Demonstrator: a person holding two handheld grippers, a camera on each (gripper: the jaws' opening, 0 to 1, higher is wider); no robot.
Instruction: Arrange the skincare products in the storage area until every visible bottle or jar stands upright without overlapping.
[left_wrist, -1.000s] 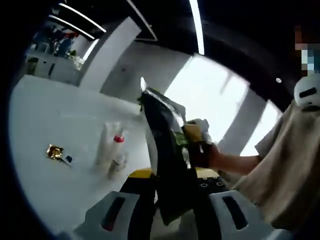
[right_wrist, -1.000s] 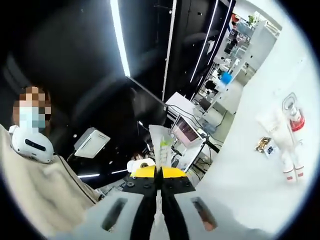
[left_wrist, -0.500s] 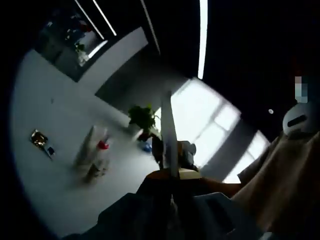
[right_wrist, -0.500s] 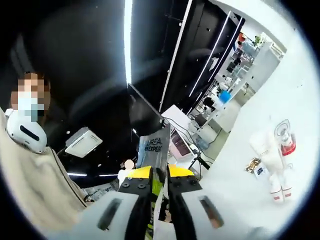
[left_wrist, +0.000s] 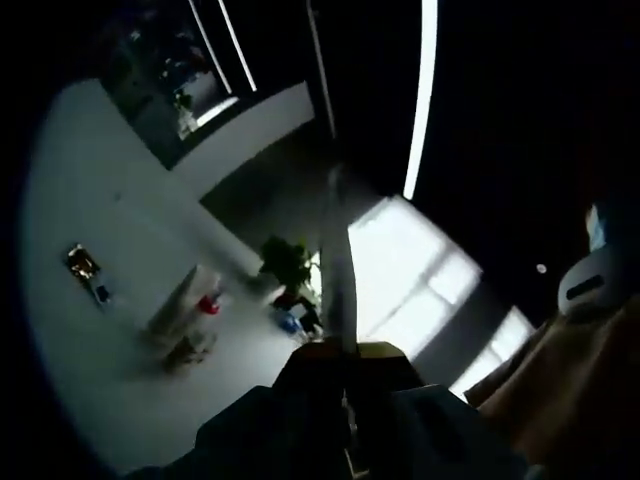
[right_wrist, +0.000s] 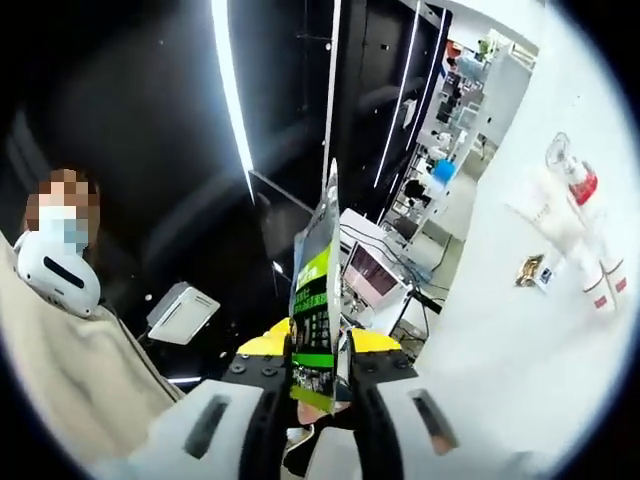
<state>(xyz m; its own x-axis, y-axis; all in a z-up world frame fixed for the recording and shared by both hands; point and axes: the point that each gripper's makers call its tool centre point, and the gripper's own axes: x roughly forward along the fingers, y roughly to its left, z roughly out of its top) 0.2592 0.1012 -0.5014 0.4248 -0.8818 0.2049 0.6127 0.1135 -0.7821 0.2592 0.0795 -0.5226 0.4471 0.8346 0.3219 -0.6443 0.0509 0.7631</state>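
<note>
I see the white table (right_wrist: 520, 330) first, with a cluster of white tubes and a red-capped bottle (right_wrist: 578, 205) standing on it, a small gold packet (right_wrist: 528, 270) just beside them. My right gripper (right_wrist: 318, 385) has its jaws clamped on a green-and-black sachet (right_wrist: 315, 310), held up well away from the table. My left gripper (left_wrist: 345, 385) pinches the same thin sachet (left_wrist: 338, 270) edge-on. I judge I'm mid-carry; next I must lower it beside the tubes without knocking them.
</note>
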